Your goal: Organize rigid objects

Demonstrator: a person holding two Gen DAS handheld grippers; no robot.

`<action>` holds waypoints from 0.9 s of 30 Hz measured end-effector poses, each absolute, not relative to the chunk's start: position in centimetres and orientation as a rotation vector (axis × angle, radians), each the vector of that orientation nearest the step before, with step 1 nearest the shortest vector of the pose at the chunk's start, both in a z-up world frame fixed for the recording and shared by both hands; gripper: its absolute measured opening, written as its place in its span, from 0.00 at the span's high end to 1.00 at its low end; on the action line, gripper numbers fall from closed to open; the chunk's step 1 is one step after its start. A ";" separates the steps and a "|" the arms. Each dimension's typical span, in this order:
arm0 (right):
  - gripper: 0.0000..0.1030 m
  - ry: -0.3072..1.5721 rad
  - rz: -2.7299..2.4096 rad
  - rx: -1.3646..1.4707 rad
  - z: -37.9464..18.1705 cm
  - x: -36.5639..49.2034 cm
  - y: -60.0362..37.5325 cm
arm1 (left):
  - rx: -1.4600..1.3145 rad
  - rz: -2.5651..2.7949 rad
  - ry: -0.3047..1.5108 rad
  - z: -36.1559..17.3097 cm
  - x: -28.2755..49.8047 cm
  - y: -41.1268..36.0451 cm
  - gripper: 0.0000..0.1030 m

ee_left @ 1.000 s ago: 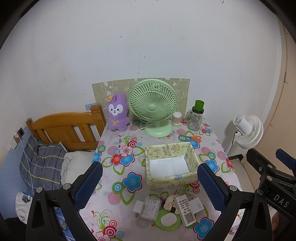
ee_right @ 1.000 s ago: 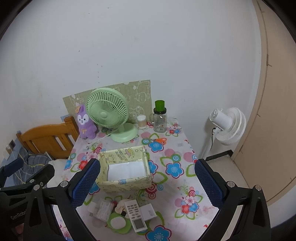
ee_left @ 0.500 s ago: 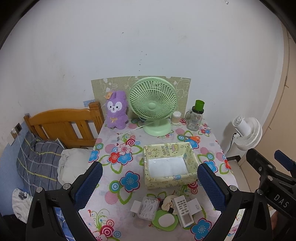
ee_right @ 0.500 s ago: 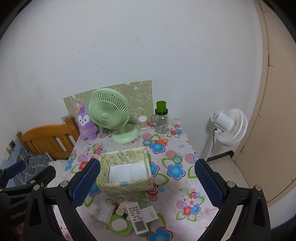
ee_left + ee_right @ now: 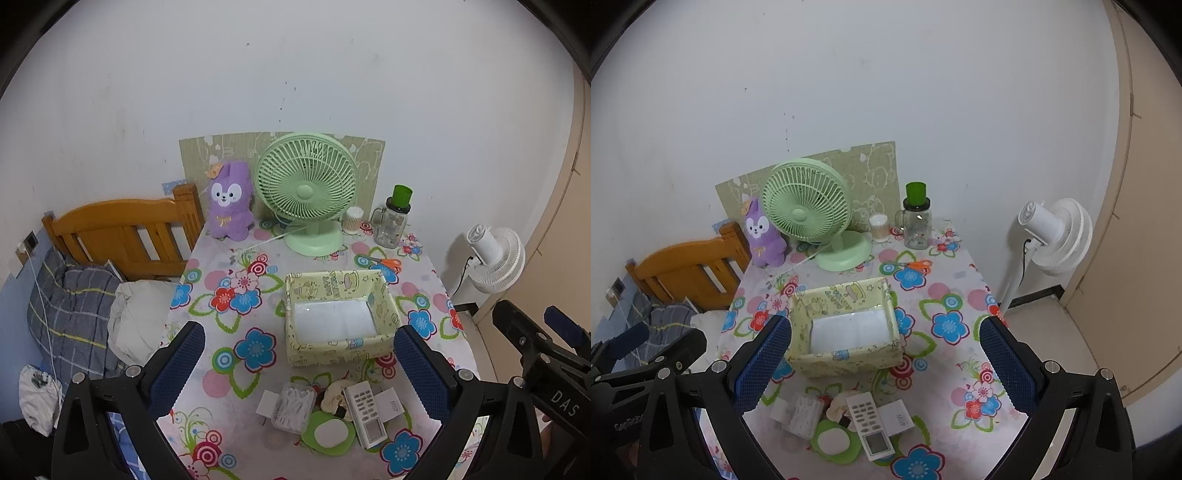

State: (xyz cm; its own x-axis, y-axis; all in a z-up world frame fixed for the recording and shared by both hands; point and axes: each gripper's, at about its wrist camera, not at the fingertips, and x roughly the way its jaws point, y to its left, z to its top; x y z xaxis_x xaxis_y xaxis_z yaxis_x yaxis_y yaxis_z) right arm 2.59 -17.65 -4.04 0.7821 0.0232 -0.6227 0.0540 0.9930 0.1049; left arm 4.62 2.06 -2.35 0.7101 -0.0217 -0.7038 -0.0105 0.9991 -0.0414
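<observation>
**Both grippers raised above the table, nothing yet grasped**

Left gripper (image 5: pixel 298 363) and right gripper (image 5: pixel 884 363) held high, jaws spread wide and empty. Centre of frame: one yellow-green box (image 5: pixel 338 319), open-topped, empty save for a white liner. Lower centre, just in front of the box: the cluster to be sorted, lying on the flowered tablecloth (image 5: pixel 236 295).

Counted in the cluster:
- One white remote control (image 5: pixel 365 415), stiff and light; best taken across its narrow sides, mid-length.
- One clear case of cotton swabs (image 5: pixel 293 406), rigid but smooth (probably slippery); best gripped across the short width.
- One green flower-shaped dish with white centre (image 5: pixel 328 432), flat and low; rim the only purchase.
- One small white box (image 5: pixel 390 404), light, partly under the remote.
- One white card-like piece (image 5: pixel 266 402), thin, awkward to lift from flat.
- One cream rounded item (image 5: pixel 333 396), half hidden, nature unclear.

Upper part of frame, well apart: one green desk fan (image 5: pixel 306 192), one purple plush rabbit (image 5: pixel 229 201), one glass jar with green lid (image 5: pixel 393 221), one pair of orange-handled scissors (image 5: pixel 386 263).
</observation>
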 end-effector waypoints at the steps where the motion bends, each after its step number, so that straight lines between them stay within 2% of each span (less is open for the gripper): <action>1: 0.00 0.670 -0.011 0.126 -4.3 2.6 -17.6 | -0.044 -0.007 0.784 -2.7 4.6 2.1 0.00; 16: 0.00 0.712 -0.004 0.223 -10.8 4.0 -18.9 | -0.050 -0.002 0.859 -8.3 5.8 1.8 0.00; 27: 0.00 0.758 -0.008 0.159 -16.1 4.9 -18.3 | -0.039 -0.026 0.967 -15.2 6.8 1.3 0.00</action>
